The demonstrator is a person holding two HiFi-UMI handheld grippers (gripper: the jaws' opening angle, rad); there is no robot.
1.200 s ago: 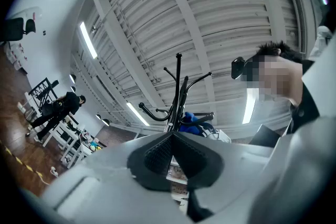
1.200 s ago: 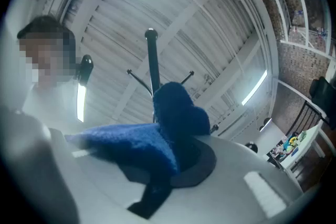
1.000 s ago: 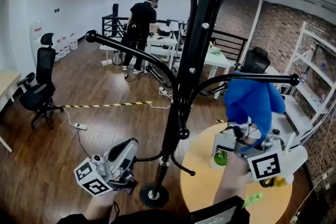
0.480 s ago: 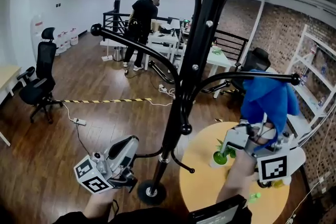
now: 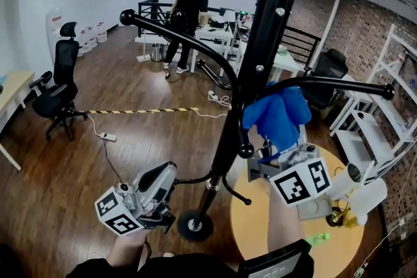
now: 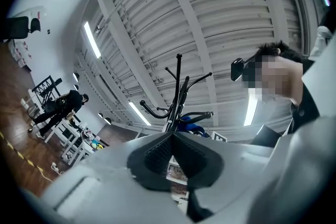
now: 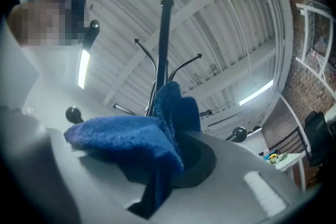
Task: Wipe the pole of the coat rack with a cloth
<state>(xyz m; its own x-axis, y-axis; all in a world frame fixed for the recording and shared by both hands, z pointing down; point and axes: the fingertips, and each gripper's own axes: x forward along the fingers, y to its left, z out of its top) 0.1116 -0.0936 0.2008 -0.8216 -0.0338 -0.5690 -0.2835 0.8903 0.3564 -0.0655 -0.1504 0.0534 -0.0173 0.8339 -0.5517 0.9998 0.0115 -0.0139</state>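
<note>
The black coat rack pole (image 5: 251, 68) rises from its round base (image 5: 194, 226) through the middle of the head view, with curved hooks branching off. My right gripper (image 5: 267, 156) is shut on a blue cloth (image 5: 277, 115), which hangs right beside the pole under a hook arm; I cannot tell whether it touches. In the right gripper view the cloth (image 7: 139, 136) bunches over the right gripper (image 7: 168, 131), with the pole (image 7: 163, 50) straight behind. My left gripper (image 5: 168, 174) sits low by a bottom hook, left of the pole. Its pads meet with nothing between them, left gripper (image 6: 172, 136).
A round yellow table (image 5: 257, 231) stands at the right of the base, with small green and yellow things on it. White shelves (image 5: 384, 107) line the brick wall. A person in black (image 5: 189, 10) stands at desks far back. An office chair (image 5: 62, 84) is at left.
My right gripper has carried the blue cloth leftward, from out over the table to right beside the pole. The left gripper has stayed low near the base.
</note>
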